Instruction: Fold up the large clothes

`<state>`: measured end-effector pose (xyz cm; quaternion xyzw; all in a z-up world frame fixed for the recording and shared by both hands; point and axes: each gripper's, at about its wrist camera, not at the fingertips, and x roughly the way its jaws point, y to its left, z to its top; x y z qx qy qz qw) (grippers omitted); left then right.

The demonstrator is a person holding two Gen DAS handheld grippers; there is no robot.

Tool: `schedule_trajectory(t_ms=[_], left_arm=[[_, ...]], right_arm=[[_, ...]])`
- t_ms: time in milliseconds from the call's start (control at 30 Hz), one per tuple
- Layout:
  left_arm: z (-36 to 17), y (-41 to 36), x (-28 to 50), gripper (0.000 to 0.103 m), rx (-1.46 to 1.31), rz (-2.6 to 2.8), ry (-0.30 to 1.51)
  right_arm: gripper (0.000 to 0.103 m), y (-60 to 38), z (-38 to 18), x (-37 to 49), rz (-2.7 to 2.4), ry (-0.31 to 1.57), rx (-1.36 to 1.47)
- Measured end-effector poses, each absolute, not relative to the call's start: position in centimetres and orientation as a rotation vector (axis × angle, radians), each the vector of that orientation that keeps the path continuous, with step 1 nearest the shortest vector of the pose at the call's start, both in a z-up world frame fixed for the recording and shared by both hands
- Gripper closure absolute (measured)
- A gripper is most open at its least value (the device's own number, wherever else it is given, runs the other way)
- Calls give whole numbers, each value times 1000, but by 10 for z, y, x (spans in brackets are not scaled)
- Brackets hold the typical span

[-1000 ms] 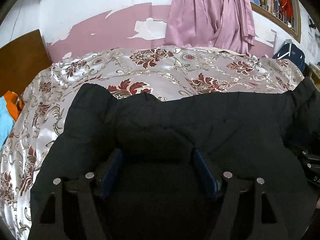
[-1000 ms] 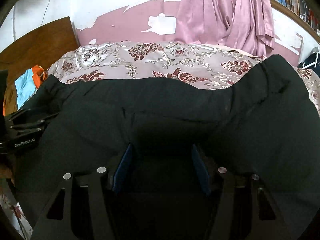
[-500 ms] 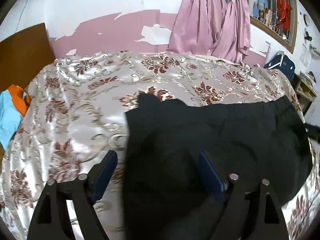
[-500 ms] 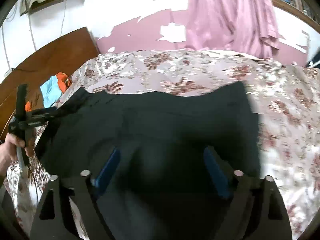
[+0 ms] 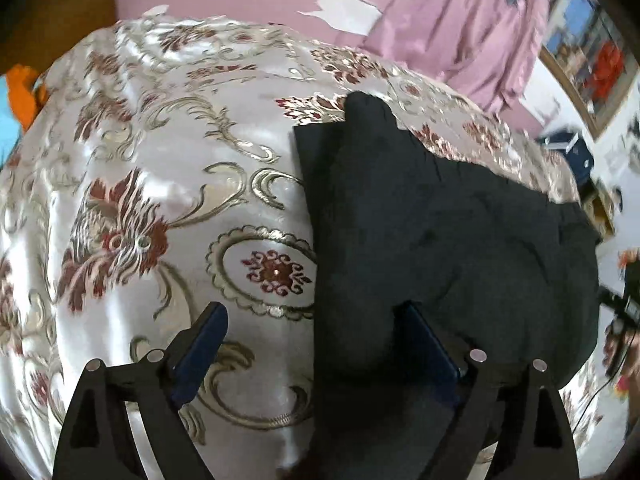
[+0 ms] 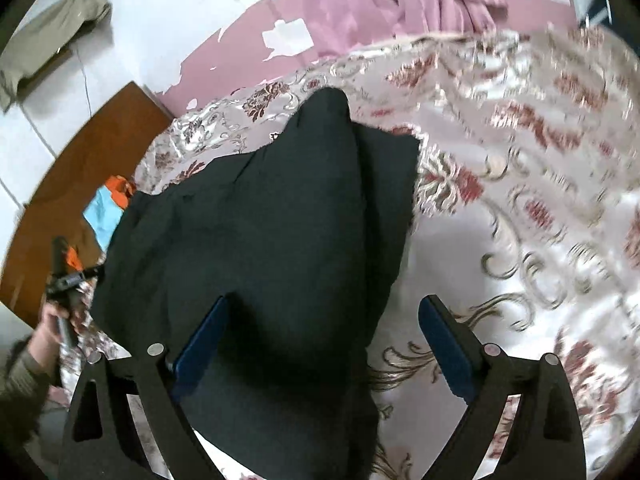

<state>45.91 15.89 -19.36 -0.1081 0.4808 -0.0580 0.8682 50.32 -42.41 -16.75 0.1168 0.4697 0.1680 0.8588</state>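
A large black garment (image 5: 440, 248) lies folded on the flowered bedspread (image 5: 160, 200). My left gripper (image 5: 310, 312) hangs over its left edge with the jaws opening. That edge runs between the blue pads (image 5: 200, 344), which do not press it. In the right wrist view the same garment (image 6: 272, 220) fills the left and middle. My right gripper (image 6: 325, 302) is over its right edge, jaws opening, with cloth under the left pad (image 6: 200, 340) only. A hand holds the left gripper (image 6: 66, 276) at the far left. The right gripper (image 5: 622, 308) shows at the right rim.
The satin bedspread (image 6: 520, 200) spreads wide around the garment. Pink curtains (image 6: 400, 0) hang on the far wall. A wooden headboard (image 6: 80, 184) stands at the bed's left end, with orange and blue cloth (image 6: 110, 204) beside it. A dark blue bag (image 5: 568, 148) sits past the bed's right side.
Both grippers stood close together over the garment's middle; they have swung apart, left one leftward, right one rightward, to its ends. Both pairs of jaws have widened. Bare bedspread now shows under each.
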Motion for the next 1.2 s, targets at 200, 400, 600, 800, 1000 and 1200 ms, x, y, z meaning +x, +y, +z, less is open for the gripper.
schedule_trajectory(t_ms=[200, 400, 600, 800, 1000, 1200], left_arm=[[-184, 138, 458, 13, -112, -152, 964], [-185, 131, 458, 13, -119, -207, 956], [-189, 132, 463, 13, -126, -212, 969], [-196, 136, 470, 6, -146, -238, 996], [-214, 148, 493, 0, -257, -329, 1061], [-227, 136, 516, 0, -293, -440, 1091]], right_arm=[[10, -423, -193, 513, 374, 1034, 307], [10, -414, -203, 514, 399, 1046, 311], [10, -409, -207, 516, 410, 1058, 305], [10, -413, -206, 516, 414, 1068, 307], [2, -416, -218, 530, 429, 1102, 321], [1, -418, -237, 548, 501, 1129, 441]])
